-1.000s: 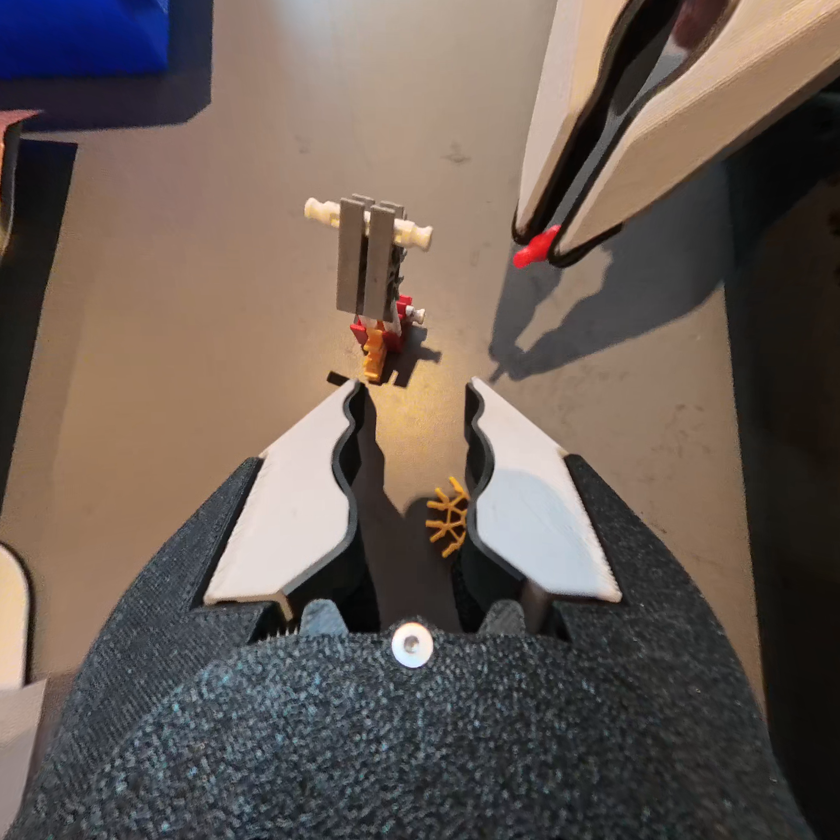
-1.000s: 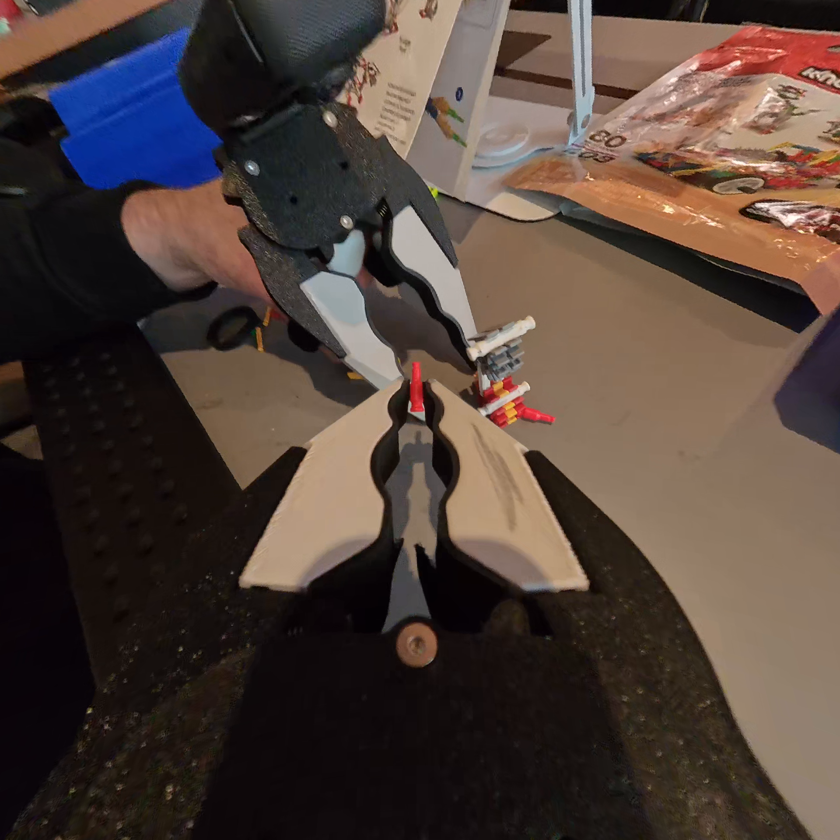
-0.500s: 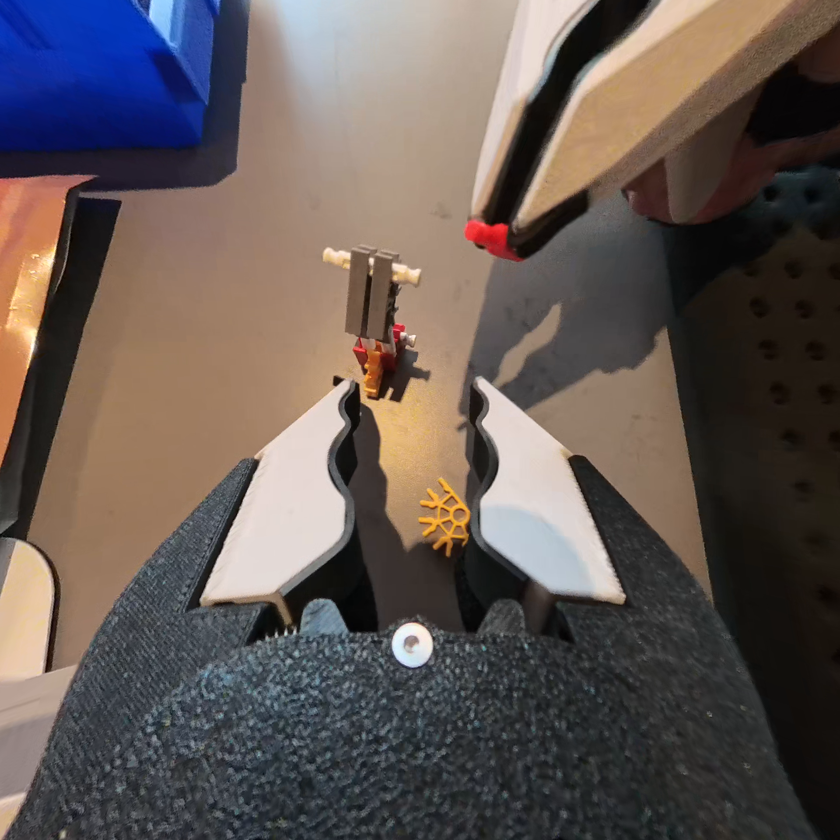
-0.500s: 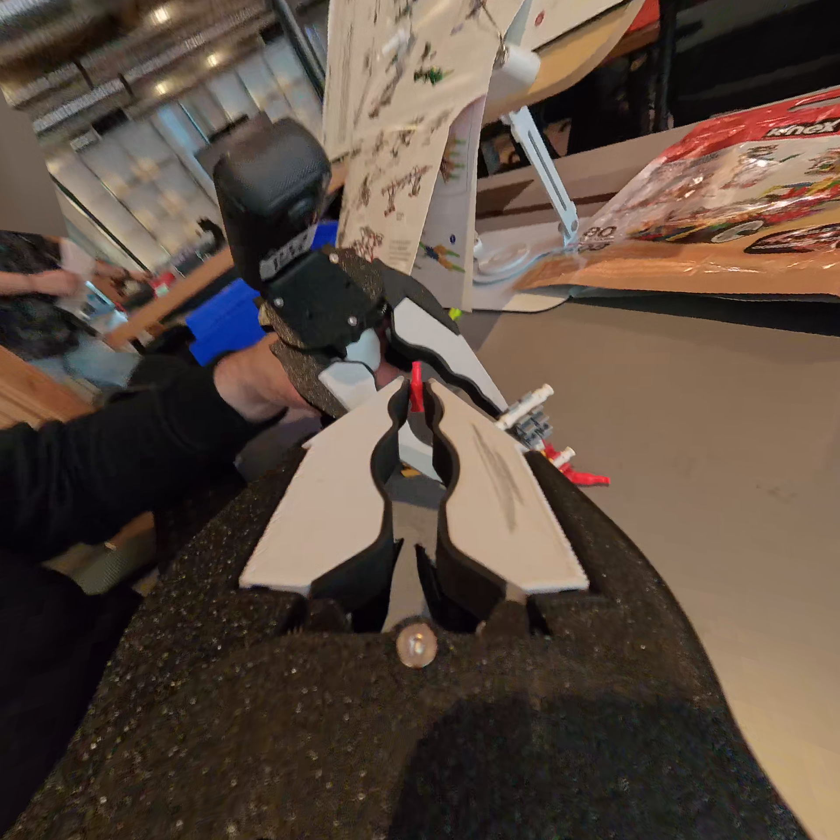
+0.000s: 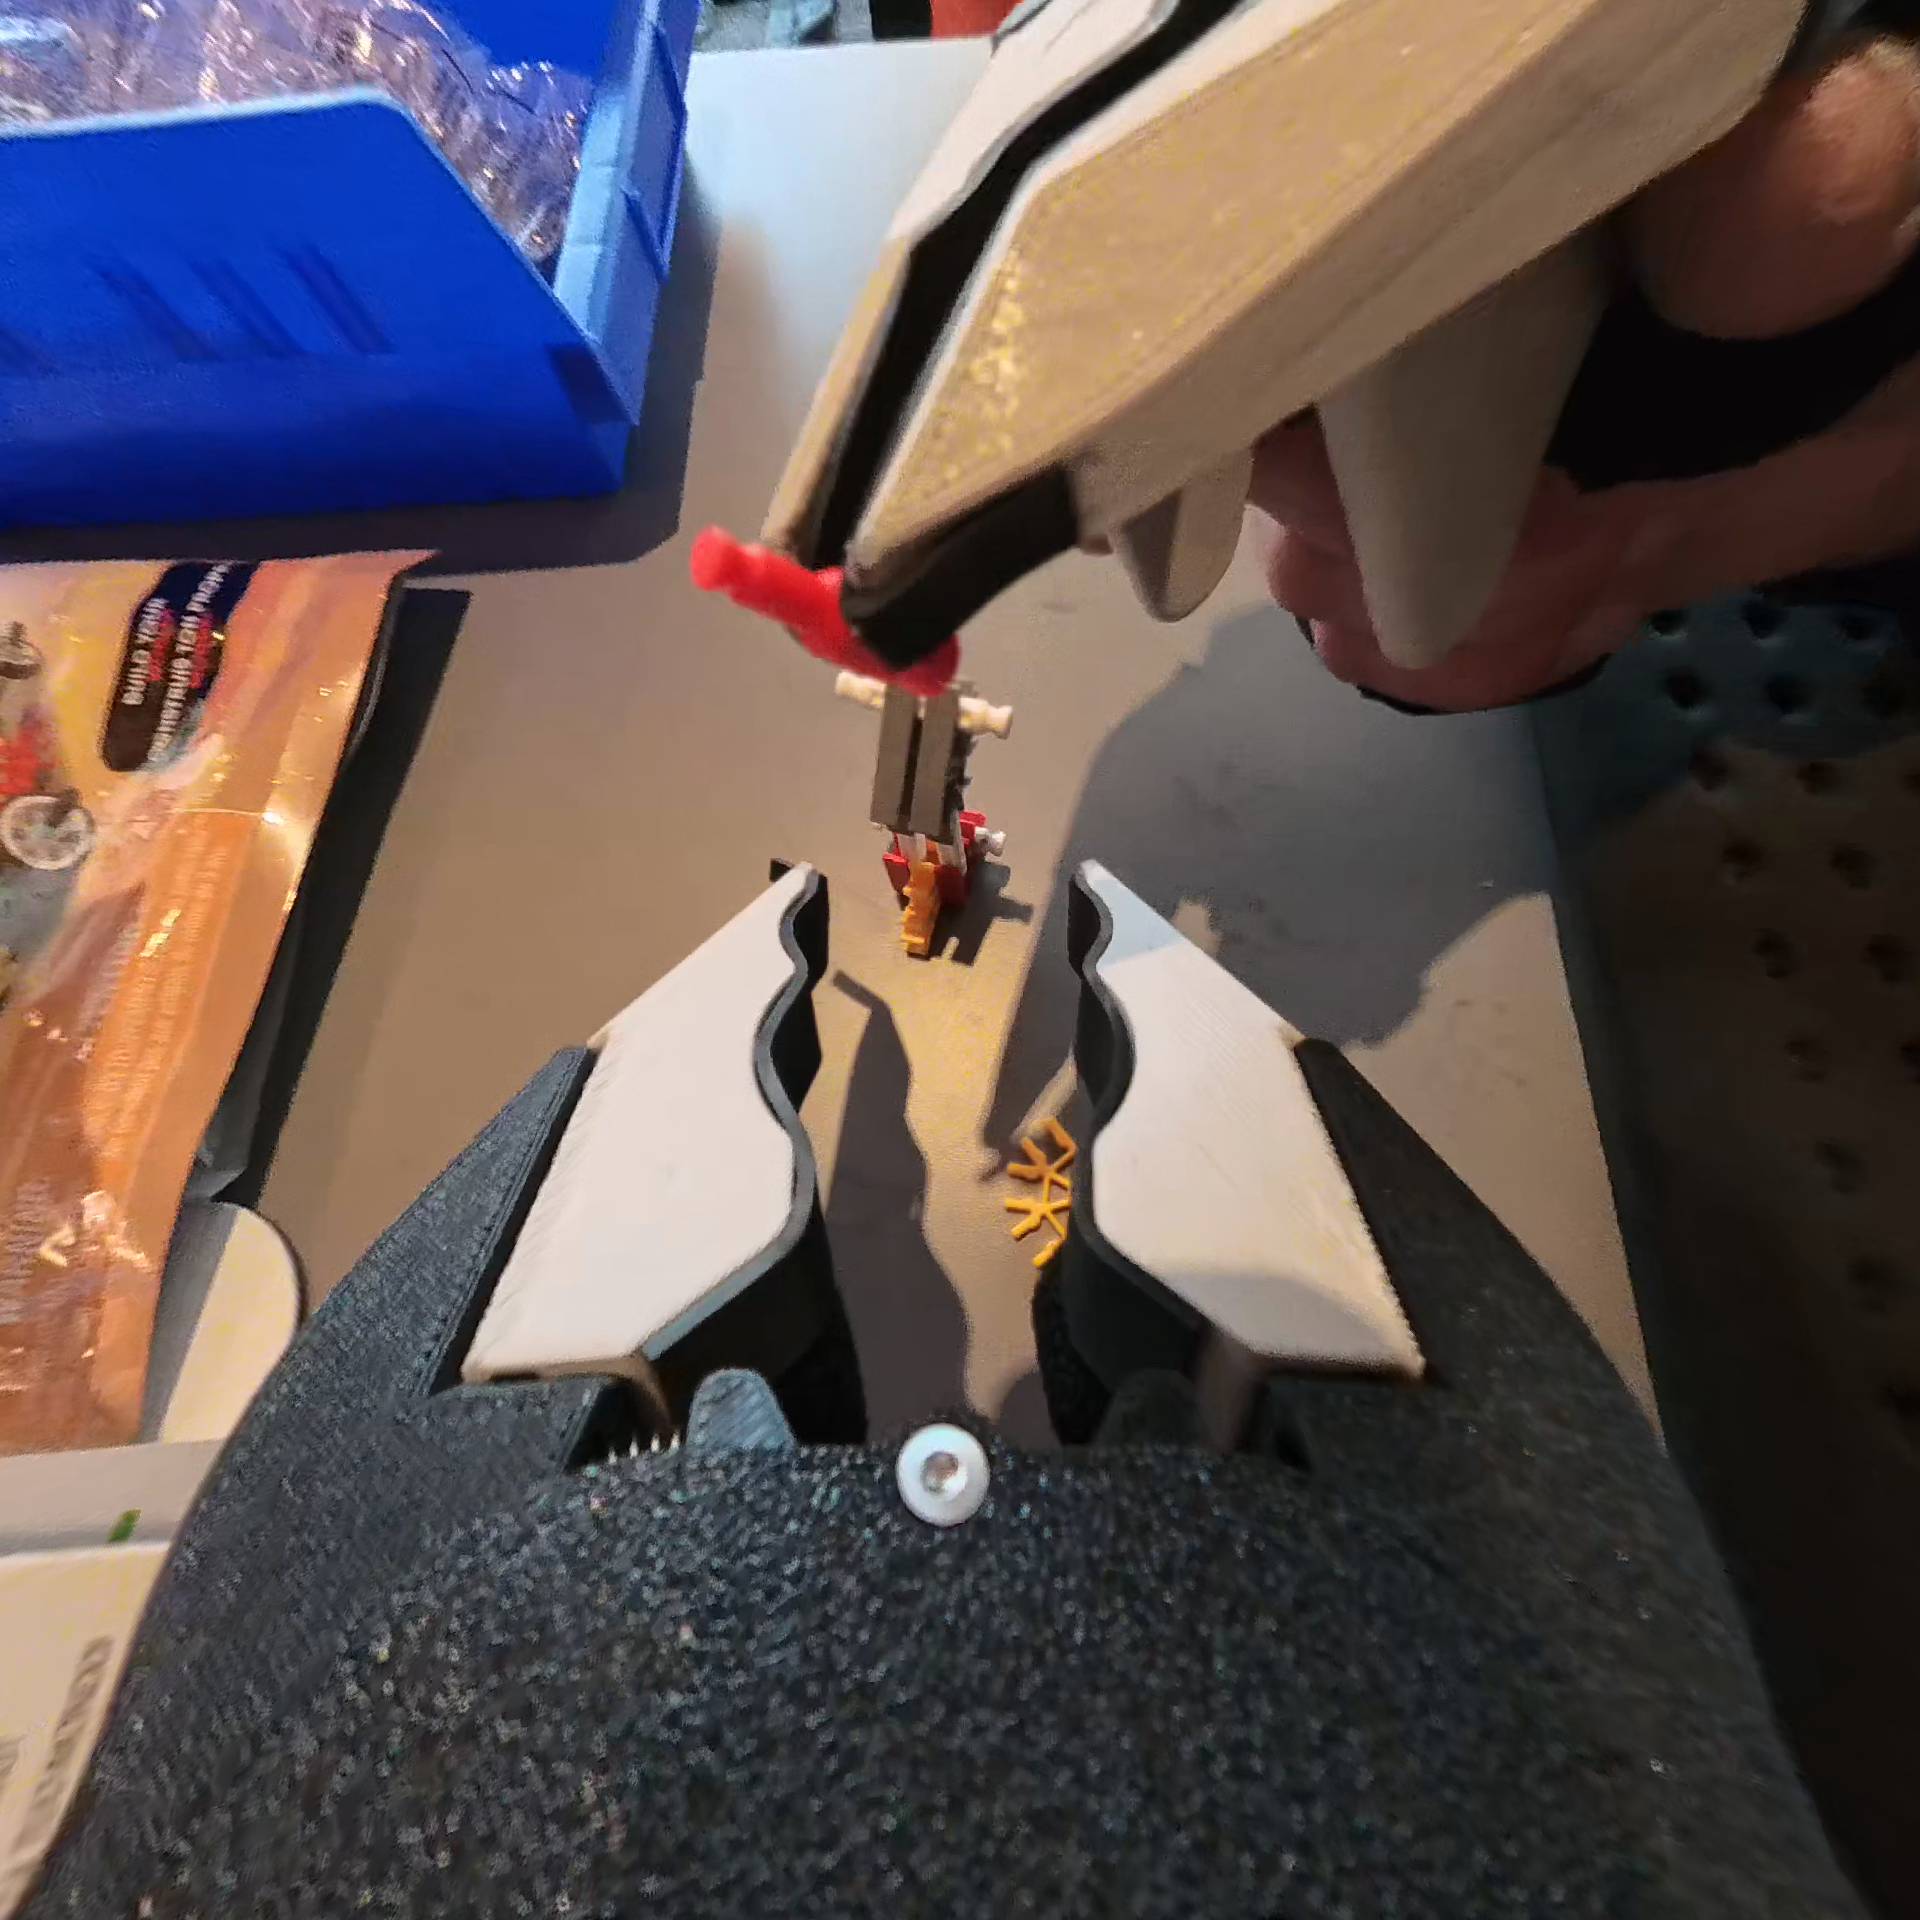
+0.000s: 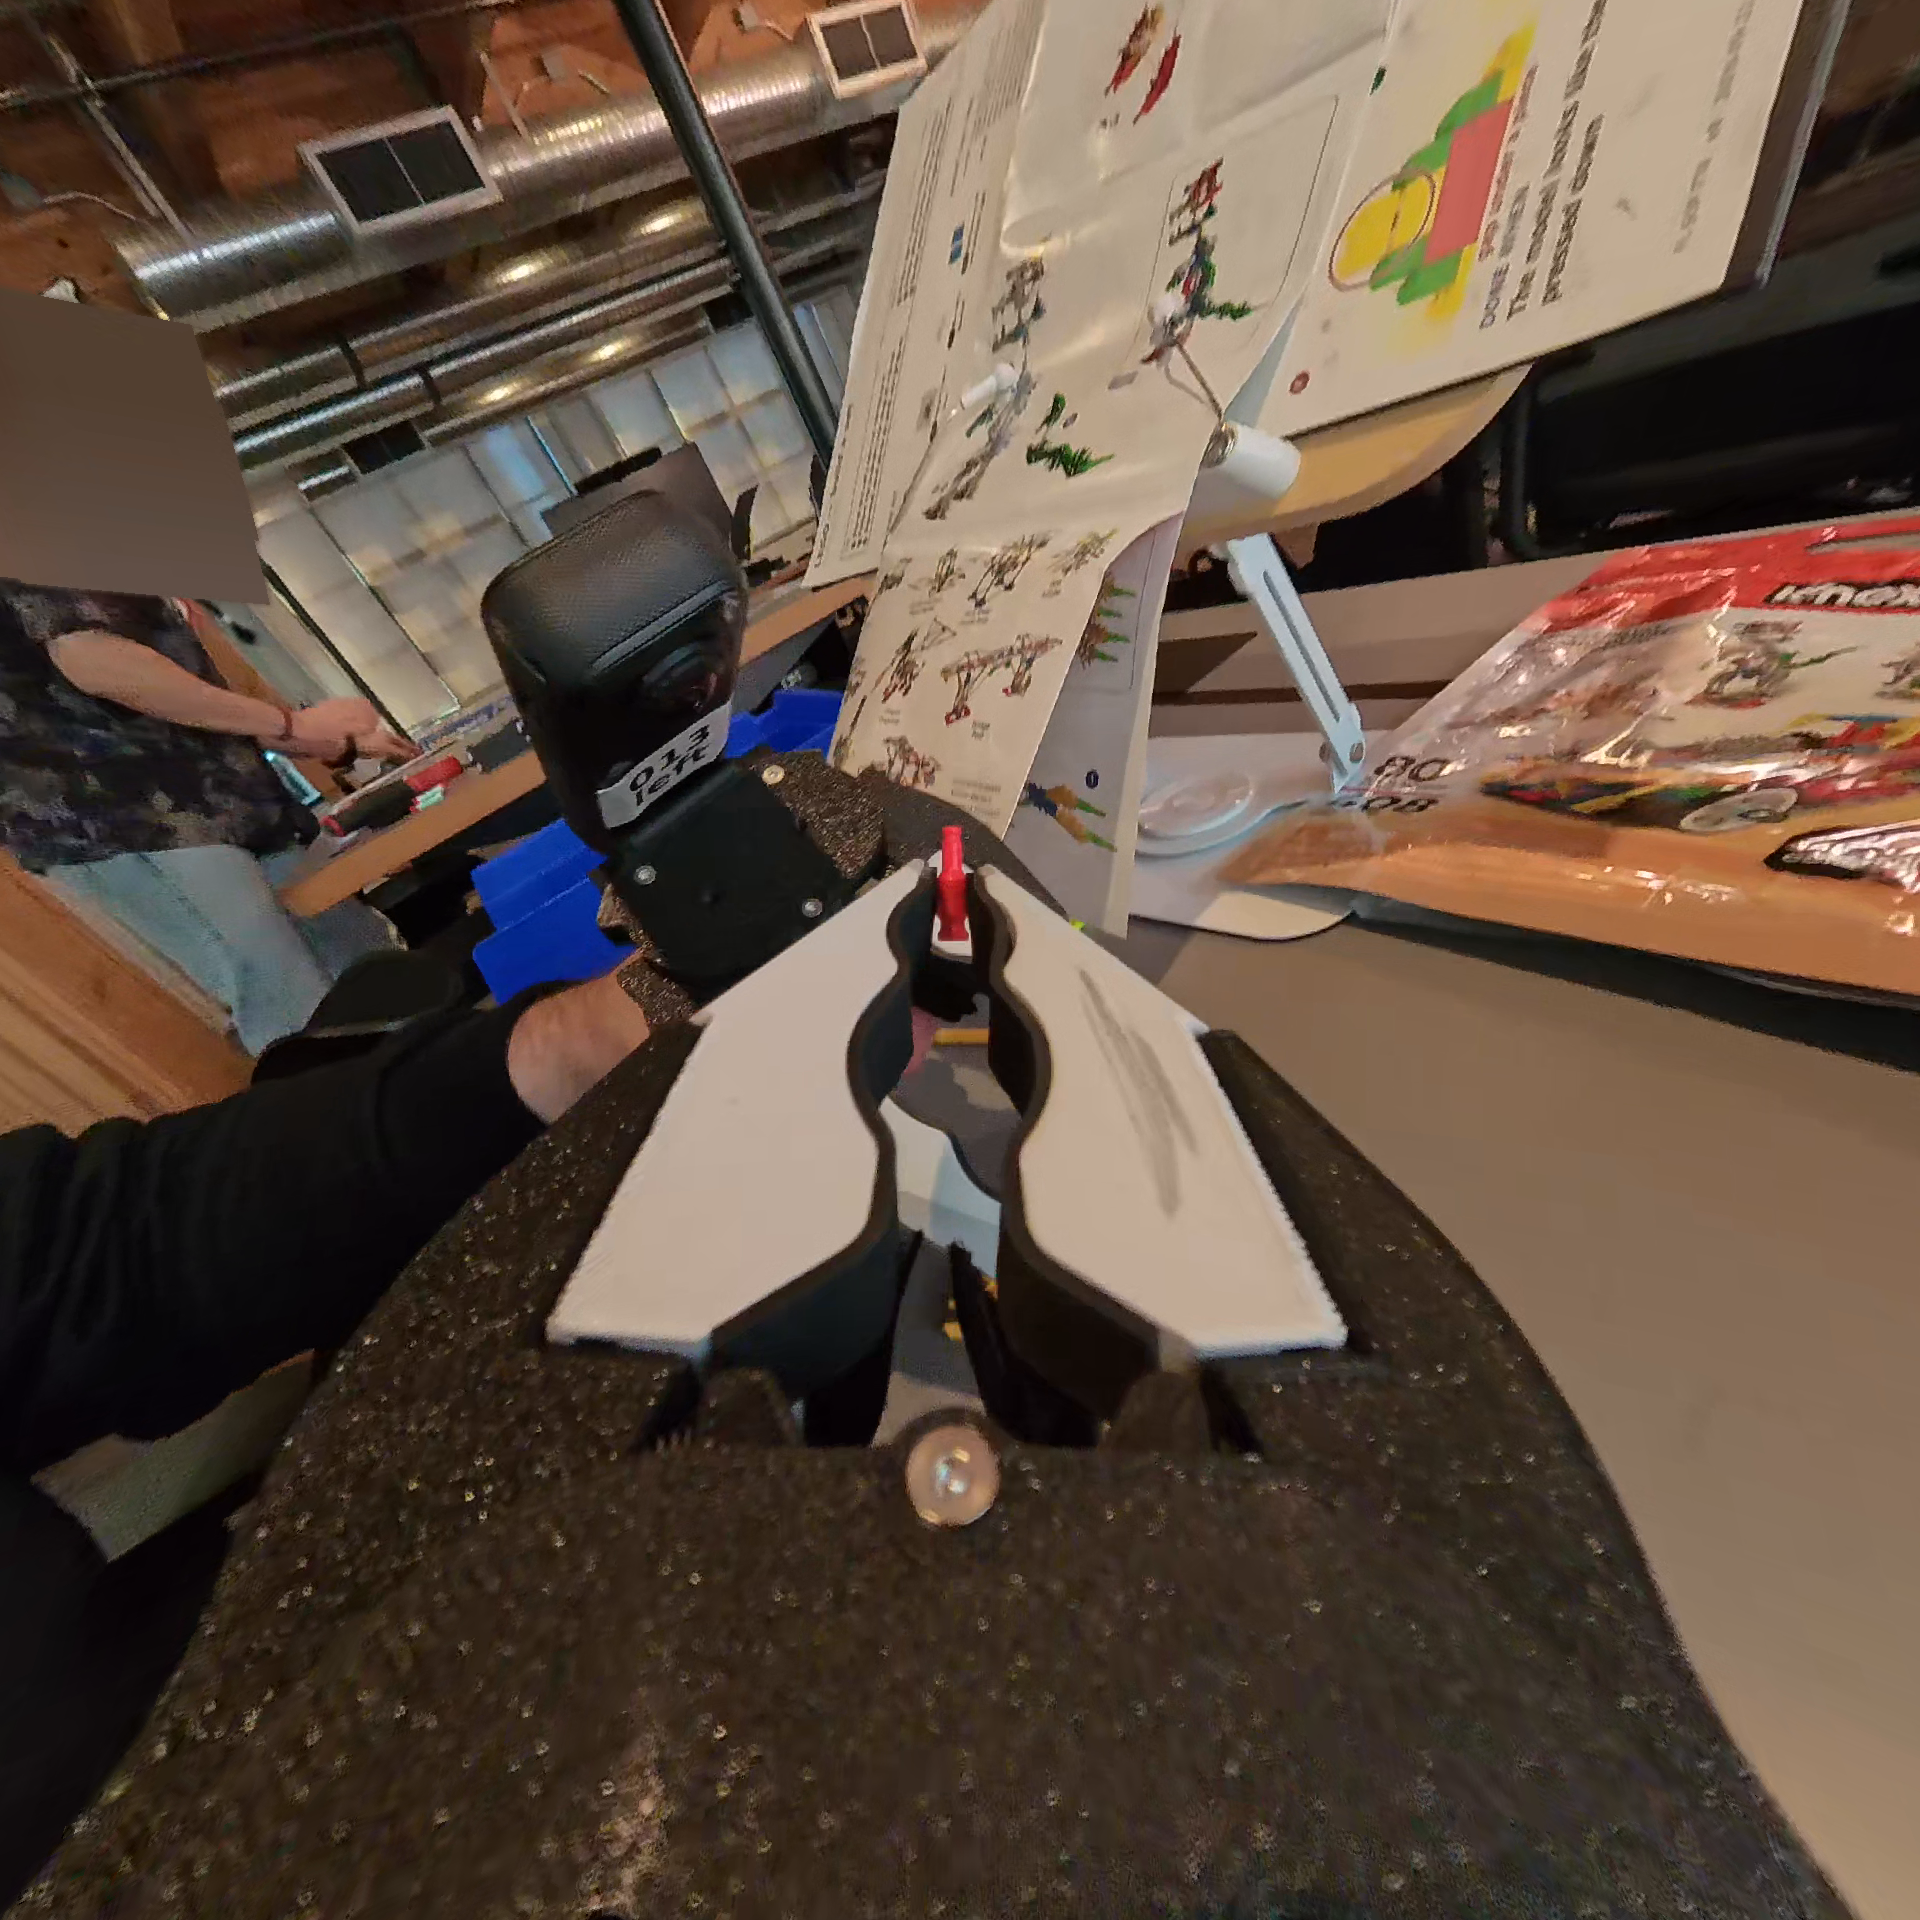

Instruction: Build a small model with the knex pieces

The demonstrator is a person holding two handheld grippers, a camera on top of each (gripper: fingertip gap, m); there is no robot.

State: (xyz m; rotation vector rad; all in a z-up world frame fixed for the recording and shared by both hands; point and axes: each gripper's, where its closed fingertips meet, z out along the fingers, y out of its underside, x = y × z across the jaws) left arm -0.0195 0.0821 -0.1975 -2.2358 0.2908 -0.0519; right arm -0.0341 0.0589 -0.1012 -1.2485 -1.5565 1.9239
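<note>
Your right gripper [image 6: 948,883] has swung up and in over the last second: it was low beside the little model, and now its tips hang above it, pinched tight on a short red rod [image 5: 810,613] that pokes out past the tips. From the left wrist view the rod's lower end looks right over the white cross-rod on top of the small model [image 5: 930,800], but I can't tell if they actually touch.

Your left gripper [image 5: 945,894] hasn't really budged: jaws spread wide, holding nothing, tips either side of the model's base without touching it. The model stands upright around the middle of the grey table [image 5: 582,831], two flat grey bars on a red and orange toothed base, all glossy moulded plastic.

An orange snowflake-shaped connector [image 5: 1039,1184] lies flat on the matte tabletop, tucked against the inner edge of your left gripper's right-hand finger. Toward the far-left corner there's a hard blue bin [image 5: 312,312], and along the left edge a crinkly, shiny printed bag [image 5: 156,883].
</note>
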